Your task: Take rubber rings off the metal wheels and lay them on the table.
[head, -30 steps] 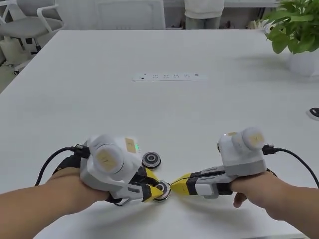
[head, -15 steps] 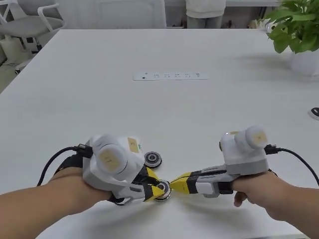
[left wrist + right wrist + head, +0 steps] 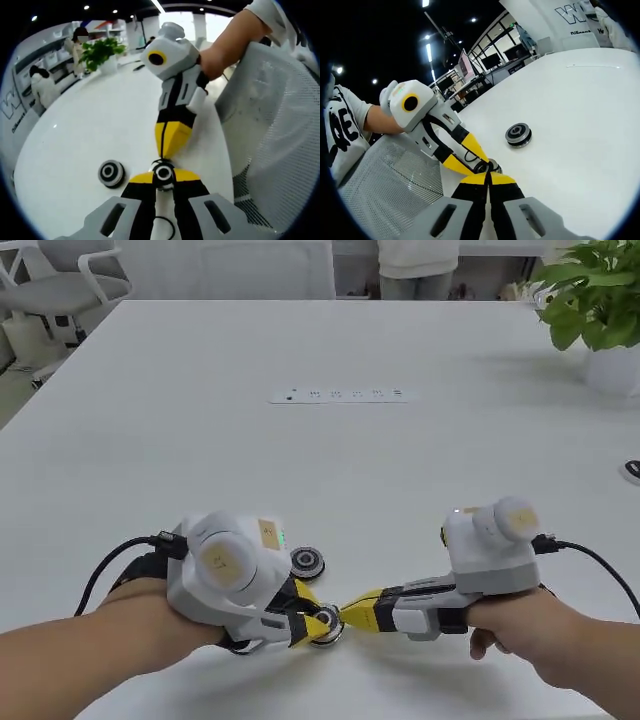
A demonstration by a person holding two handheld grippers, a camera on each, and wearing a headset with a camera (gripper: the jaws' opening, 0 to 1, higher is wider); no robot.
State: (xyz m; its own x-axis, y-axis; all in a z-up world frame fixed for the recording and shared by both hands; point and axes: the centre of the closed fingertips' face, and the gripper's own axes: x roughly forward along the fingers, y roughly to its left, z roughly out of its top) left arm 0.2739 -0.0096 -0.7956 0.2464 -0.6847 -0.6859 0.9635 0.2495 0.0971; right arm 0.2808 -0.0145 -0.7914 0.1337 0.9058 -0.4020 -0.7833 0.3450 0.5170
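two grippers meet nose to nose at the lower centre of the head view, low over the white surface. the left gripper, coming in from the lower left, has its yellow-tipped fingers closed on a small metal wheel, one finger on each side of it, and the wheel's round face is turned towards that gripper's own camera. the right gripper, coming in from the lower right, has its fingers pressed tight together, and their shared point touches the rim of the held wheel; whether they pinch anything there is too small to tell. in the left gripper view the right gripper reaches down from the top of the frame to the wheel's upper edge. a second wheel lies flat on the surface just above and left of the meeting point in the head view, apart from both grippers, with a dark ring around its rim. black cables trail from both grippers towards the frame edges. farther up the surface, at the upper centre of the head view, lies a white power strip, and a potted plant stands at the upper right corner. an office chair stands beyond the surface at the upper left.
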